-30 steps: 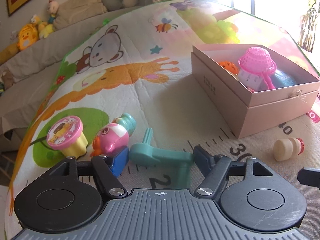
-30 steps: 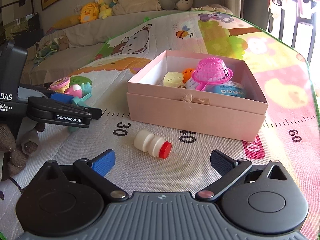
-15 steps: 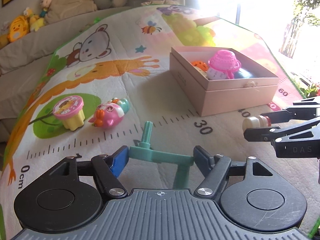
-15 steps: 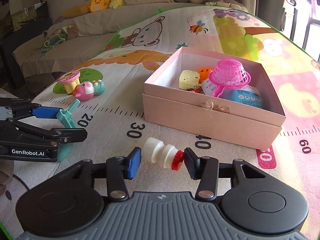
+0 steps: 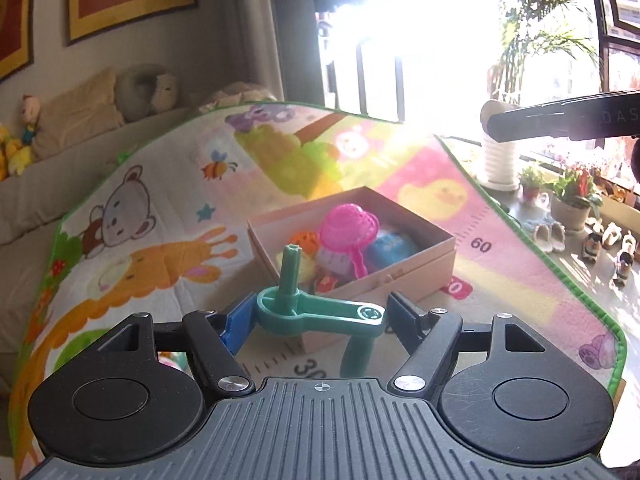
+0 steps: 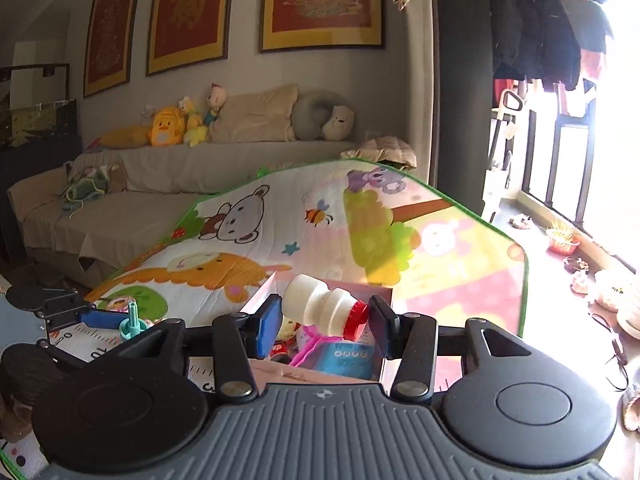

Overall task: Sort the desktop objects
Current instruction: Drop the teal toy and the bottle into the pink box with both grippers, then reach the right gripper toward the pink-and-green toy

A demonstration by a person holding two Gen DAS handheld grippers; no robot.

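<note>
The left gripper (image 5: pixel 320 314) is clamped on the teal crank (image 5: pixel 316 312), its pads pressing the two ends of the flat arm while the peg stands up in front. The right gripper (image 6: pixel 325 322) is clamped on the small white bottle (image 6: pixel 322 308), red cap toward its right finger.

A second ago the bottle lay on the mat (image 5: pixel 168 216) between wide-open right fingers; half a second ago they closed on it at mat level. Now both grippers have risen clear of the mat, each with its load. The right one hangs directly over the pink box (image 6: pixel 332 364), whose contents show just below the bottle. The left one has swung toward the box (image 5: pixel 400 276) too and holds the crank in front of its near corner, short of the opening.

The pink strainer (image 5: pixel 352 232), an orange ball (image 5: pixel 306 239) and a blue item are already inside. Judging by this, the bottle looks ready to drop; the crank needs a little more forward travel first. A pink fish toy (image 6: pixel 120 304) remains on the mat by the left gripper, so sorting is not finished.
</note>
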